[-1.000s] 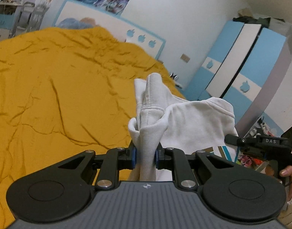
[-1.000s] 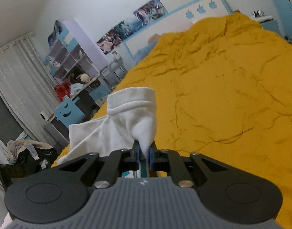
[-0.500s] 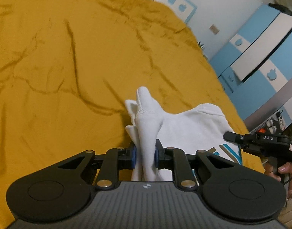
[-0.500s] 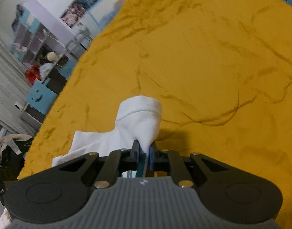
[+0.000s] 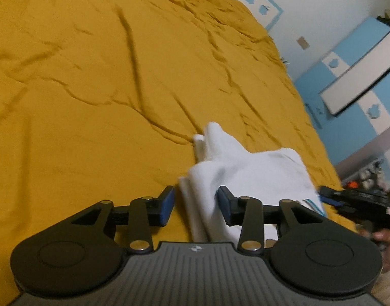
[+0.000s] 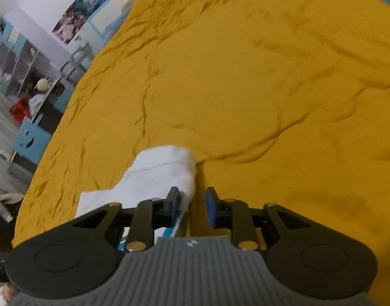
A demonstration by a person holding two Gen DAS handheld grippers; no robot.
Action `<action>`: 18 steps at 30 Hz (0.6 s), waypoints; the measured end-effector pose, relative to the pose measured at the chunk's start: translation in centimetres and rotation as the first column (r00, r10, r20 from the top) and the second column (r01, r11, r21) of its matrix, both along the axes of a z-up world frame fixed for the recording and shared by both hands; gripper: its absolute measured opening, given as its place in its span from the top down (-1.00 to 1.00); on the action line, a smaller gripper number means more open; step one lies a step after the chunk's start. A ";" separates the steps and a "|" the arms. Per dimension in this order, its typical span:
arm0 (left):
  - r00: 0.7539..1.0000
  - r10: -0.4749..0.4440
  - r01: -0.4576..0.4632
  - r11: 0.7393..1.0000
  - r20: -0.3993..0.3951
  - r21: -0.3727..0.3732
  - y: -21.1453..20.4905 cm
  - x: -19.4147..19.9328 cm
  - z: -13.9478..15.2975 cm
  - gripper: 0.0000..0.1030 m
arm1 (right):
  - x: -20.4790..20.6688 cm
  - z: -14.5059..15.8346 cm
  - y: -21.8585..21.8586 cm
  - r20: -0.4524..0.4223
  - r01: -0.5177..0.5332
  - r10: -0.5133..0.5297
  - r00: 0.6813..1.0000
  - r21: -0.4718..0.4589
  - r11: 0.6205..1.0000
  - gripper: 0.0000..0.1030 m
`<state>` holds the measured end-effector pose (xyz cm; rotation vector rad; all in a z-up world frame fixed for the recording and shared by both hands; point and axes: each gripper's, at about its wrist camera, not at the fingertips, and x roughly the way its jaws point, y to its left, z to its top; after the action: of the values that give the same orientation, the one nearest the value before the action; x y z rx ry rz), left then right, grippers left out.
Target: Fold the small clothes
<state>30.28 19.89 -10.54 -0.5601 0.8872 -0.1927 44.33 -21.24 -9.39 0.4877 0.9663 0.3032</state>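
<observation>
Sweatshirt (image 5: 248,170), white w/ teal stripes near its hem, lies on the mustard-yellow bedspread (image 5: 93,89) right in front of both your grippers, close to the bed's near edge. One bunched part, prob. a sleeve or shoulder, sticks up and away from you in the left wrist view; in the right wrist view a ribbed cuff end (image 6: 167,163) lies flat on the cover.

Your left gripper (image 5: 196,205) has its jaws opening: the blue pads (image 5: 167,205) stand apart w/ the white fabric between them, leaning on the right-side pad, clear gap at the other. Your right gripper (image 6: 193,205) is opening too: jaws parted, sleeve edge against the left-side pad, yellow cover showing through the gap beside it. Neither one pinches the cloth. In the left wrist view your right gripper shows at the right edge, black, w/ your hand (image 5: 385,239) under it.

Bedspread is creased all over, long wrinkles running across toward the headboard (image 5: 256,2), white w/ blue trim and apple cut-outs. Right of the bed, seen from the left wrist: blue-and-white wardrobe (image 5: 358,71) w/ the same apple shapes, a wall switch plate (image 5: 303,42) on the white wall. Left of the bed, seen from the right wrist: open shelving unit (image 6: 24,61) w/ odds and ends, a blue panel w/ a cut-out face (image 6: 29,140), posters (image 6: 77,17) on the wall above the headboard end. Details on the shelves too blurred to name.
</observation>
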 end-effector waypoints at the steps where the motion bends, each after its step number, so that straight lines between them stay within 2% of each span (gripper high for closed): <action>1: 1.000 0.011 -0.011 0.999 0.002 0.030 -0.1 -0.3 0.5 0.10 | -0.5 0.7 -0.3 0.013 0.003 -0.003 1.000 -0.001 1.000 0.65; 4: 0.999 0.036 -0.037 0.996 0.018 0.075 0.0 -2.1 2.1 0.12 | -2.7 2.8 -0.8 0.056 -0.023 0.024 0.998 -0.024 0.999 0.65; 8: 0.997 -0.002 -0.009 0.990 0.080 0.142 -1.6 -4.8 4.9 0.15 | -6.5 5.4 -0.7 0.106 -0.076 0.085 0.991 -0.088 0.993 0.64; 11: 0.988 -0.063 0.035 0.981 0.141 0.193 -4.0 -6.6 7.2 0.15 | -9.7 7.1 0.1 0.122 -0.128 0.150 0.981 -0.169 0.977 0.62; 14: 0.975 -0.137 0.092 0.966 0.177 0.240 -6.4 -8.5 8.8 0.15 | -12.8 8.4 1.5 0.139 -0.182 0.222 0.965 -0.252 0.950 0.46; 18: 0.943 -0.261 0.185 0.927 0.207 0.327 -9.8 -11.7 9.5 0.18 | -17.1 8.3 3.6 0.156 -0.219 0.283 0.946 -0.336 0.916 0.45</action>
<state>18.57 10.10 -1.06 -0.1402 0.7175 -0.3216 27.26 -17.61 -1.04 0.0354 0.8586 0.4146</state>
